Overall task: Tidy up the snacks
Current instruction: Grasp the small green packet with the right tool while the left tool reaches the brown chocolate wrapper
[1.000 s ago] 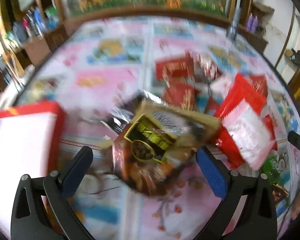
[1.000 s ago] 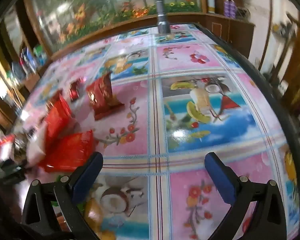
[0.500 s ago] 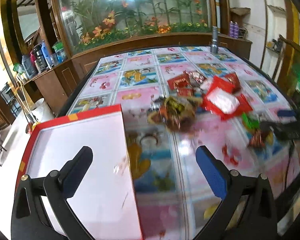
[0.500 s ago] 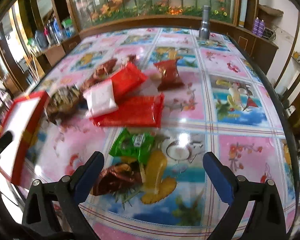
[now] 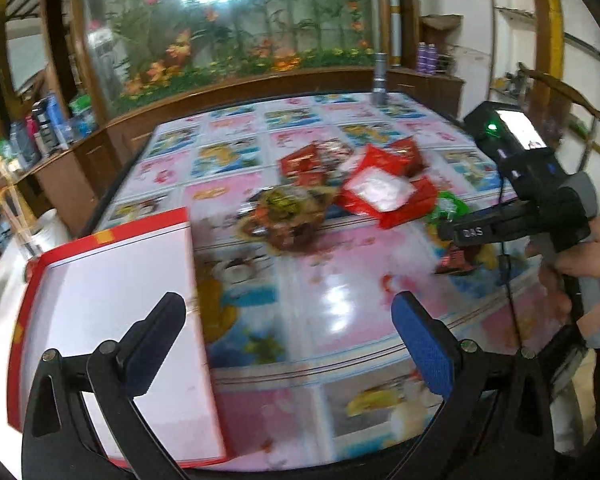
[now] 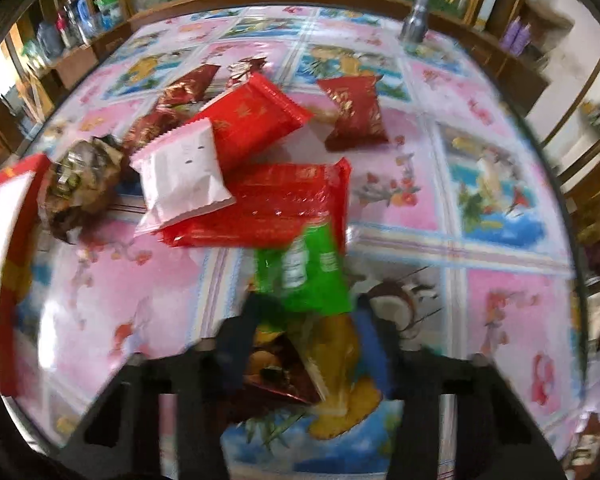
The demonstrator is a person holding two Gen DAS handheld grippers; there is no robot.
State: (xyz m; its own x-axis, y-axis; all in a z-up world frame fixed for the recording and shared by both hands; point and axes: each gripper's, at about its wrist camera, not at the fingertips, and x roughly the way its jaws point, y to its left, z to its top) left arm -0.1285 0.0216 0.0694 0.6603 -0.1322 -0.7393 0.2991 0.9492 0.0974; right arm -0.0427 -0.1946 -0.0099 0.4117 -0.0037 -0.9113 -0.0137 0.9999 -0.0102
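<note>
Right wrist view: right gripper [image 6: 306, 332] narrowed around green snack packet [image 6: 302, 270], pads seemingly touching its near end, long axis pointing away along fingers; firm pinch not certain through blur. Red-rimmed box [image 5: 112, 280] far left, directly under left gripper [image 5: 288, 332], jaws wide apart, holding nothing. Likely carry: packet leftward across table [image 6: 500, 300] into box.

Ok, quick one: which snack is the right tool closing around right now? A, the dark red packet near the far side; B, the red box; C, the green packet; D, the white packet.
C: the right tool has its fingers on either side of the green packet, while the white packet lies farther off on the red packets.
</note>
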